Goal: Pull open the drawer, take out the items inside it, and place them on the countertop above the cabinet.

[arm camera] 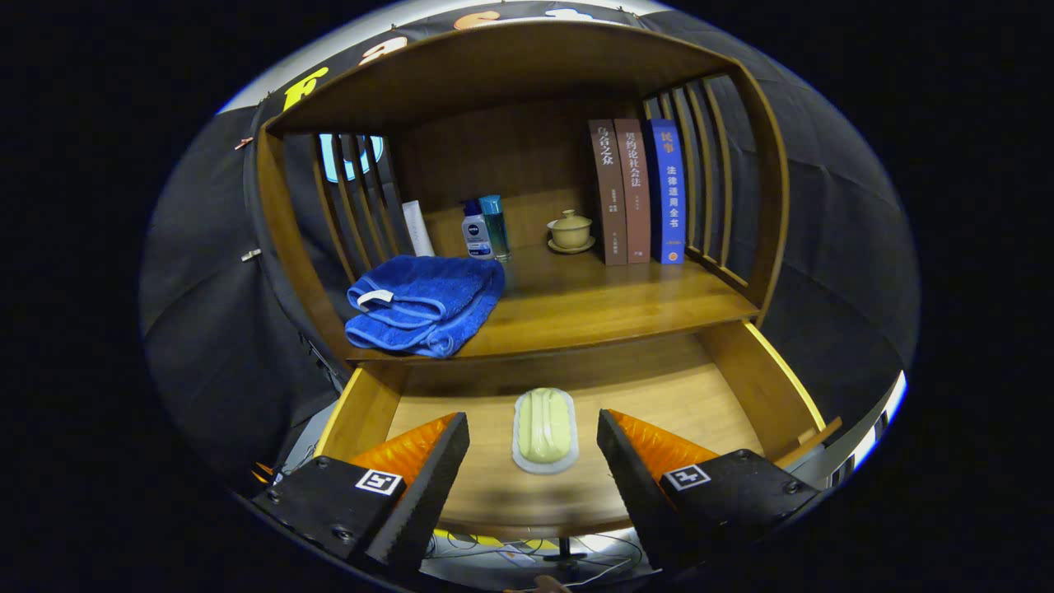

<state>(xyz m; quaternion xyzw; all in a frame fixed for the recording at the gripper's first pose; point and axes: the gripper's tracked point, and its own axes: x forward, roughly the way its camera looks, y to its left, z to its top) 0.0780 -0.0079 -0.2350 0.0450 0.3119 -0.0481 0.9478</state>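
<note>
The wooden drawer (741, 371) stands pulled open below the countertop (593, 309). On its floor lies a pale green soap bar on a white dish (544, 430), midway between my two fingers and level with their tips. My gripper (533, 428) is open, with a finger on each side of the soap and neither touching it. A folded blue towel (424, 303) rests on the countertop's left front part.
At the back of the countertop stand two small bottles (484, 228), a white tube (418, 228), a lidded tea cup on a saucer (571, 232) and three upright books (638, 191). Slatted wooden sides and a top board enclose the shelf.
</note>
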